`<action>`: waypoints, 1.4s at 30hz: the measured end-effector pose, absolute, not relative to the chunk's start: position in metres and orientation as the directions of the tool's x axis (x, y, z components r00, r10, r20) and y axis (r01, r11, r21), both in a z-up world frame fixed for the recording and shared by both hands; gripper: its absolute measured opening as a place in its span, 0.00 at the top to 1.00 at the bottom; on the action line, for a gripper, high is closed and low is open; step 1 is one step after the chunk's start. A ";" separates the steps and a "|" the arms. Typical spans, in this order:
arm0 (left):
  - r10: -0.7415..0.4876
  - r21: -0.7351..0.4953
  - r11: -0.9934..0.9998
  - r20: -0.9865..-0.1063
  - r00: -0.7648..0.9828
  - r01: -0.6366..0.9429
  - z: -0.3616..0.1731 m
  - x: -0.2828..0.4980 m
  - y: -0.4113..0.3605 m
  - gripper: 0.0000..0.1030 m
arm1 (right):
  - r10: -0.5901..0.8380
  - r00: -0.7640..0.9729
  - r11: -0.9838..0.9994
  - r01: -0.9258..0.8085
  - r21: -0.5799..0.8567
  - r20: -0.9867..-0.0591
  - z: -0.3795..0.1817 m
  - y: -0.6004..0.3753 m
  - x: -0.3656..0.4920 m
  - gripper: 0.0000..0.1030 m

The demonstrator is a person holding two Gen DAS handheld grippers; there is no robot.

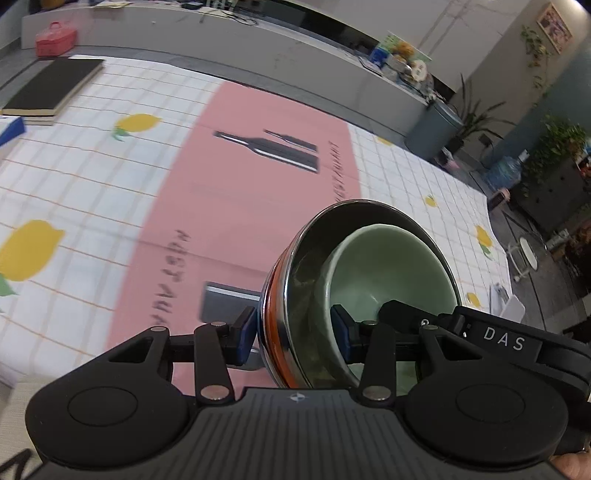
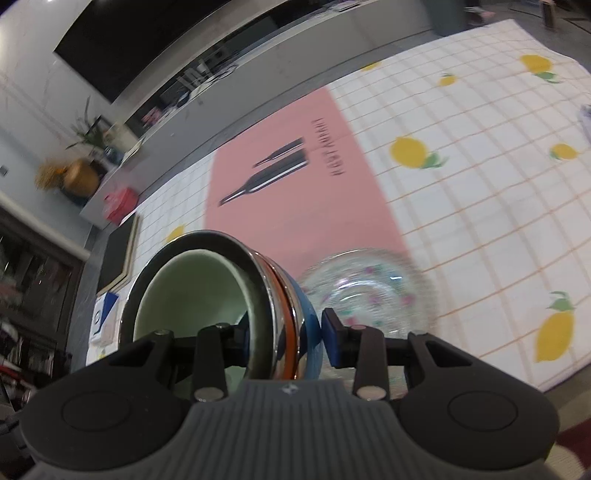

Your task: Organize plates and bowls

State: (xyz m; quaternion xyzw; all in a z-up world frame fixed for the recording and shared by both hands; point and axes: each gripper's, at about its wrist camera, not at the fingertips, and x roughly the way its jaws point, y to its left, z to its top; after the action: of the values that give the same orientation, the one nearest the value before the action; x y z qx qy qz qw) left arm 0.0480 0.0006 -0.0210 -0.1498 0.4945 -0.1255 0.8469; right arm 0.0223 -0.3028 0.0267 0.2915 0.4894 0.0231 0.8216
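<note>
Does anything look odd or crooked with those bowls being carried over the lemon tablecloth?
Yes. The bowl stack is tilted steeply, not level. The green bowl sits nested inside the steel bowl, and both grippers, left and right, pinch opposite rims. The green bowl looks off-centre and might slide. Nothing looks spilled or broken.

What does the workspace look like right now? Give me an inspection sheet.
Surface: lemon-print checked tablecloth with a pink bottle-print mat.
Job's things: green bowl nested in a steel bowl with orange and blue bands, tilted, held off the table; patterned glass plate on the table.
Clutter: black notebook, pink box.
Grippers: left gripper and right gripper each clamp the stacked bowls' wall.
Cables: some on the counter.
Surroundings: plants, water jug, grey bin.
</note>
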 end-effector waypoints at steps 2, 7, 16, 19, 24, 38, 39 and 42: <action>-0.363 -0.372 0.925 -0.809 0.462 0.076 -0.027 0.050 -0.009 0.53 | 0.323 0.511 0.821 0.268 0.505 -0.796 0.019 -0.314 0.021 0.65; -0.357 -0.354 0.930 -0.820 0.446 0.094 -0.040 0.054 -0.022 0.53 | 0.333 0.493 0.798 0.308 0.519 -0.804 0.003 -0.329 0.023 0.65; -0.339 -0.319 0.940 -0.826 0.450 0.122 -0.053 0.055 -0.040 0.52 | 0.337 0.482 0.767 0.358 0.533 -0.809 -0.018 -0.344 0.028 0.64; -0.330 -0.295 0.944 -0.823 0.462 0.149 -0.051 0.051 -0.041 0.52 | 0.354 0.484 0.741 0.377 0.556 -0.800 -0.021 -0.344 0.027 0.60; -0.310 -0.248 0.951 -0.805 0.506 0.187 -0.039 0.039 -0.039 0.47 | 0.331 0.506 0.737 0.388 0.553 -0.797 -0.013 -0.345 0.025 0.39; -0.198 0.016 0.968 -0.568 0.799 0.251 0.032 -0.058 -0.038 0.08 | 0.059 0.700 0.897 0.275 0.345 -0.711 0.075 -0.328 -0.056 0.20; -0.198 0.029 0.966 -0.553 0.809 0.257 0.034 -0.066 -0.040 0.08 | 0.057 0.699 0.901 0.271 0.339 -0.713 0.076 -0.327 -0.066 0.20; -0.174 0.042 0.973 -0.507 0.844 0.226 0.041 -0.085 -0.045 0.08 | 0.037 0.696 0.915 0.264 0.304 -0.717 0.076 -0.323 -0.092 0.20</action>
State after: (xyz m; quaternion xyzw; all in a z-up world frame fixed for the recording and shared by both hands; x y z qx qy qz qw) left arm -0.0852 -0.0454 0.0411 0.0503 0.2591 -0.1041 0.9589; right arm -0.0919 -0.3229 0.0756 0.1959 0.3846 -0.0629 0.8999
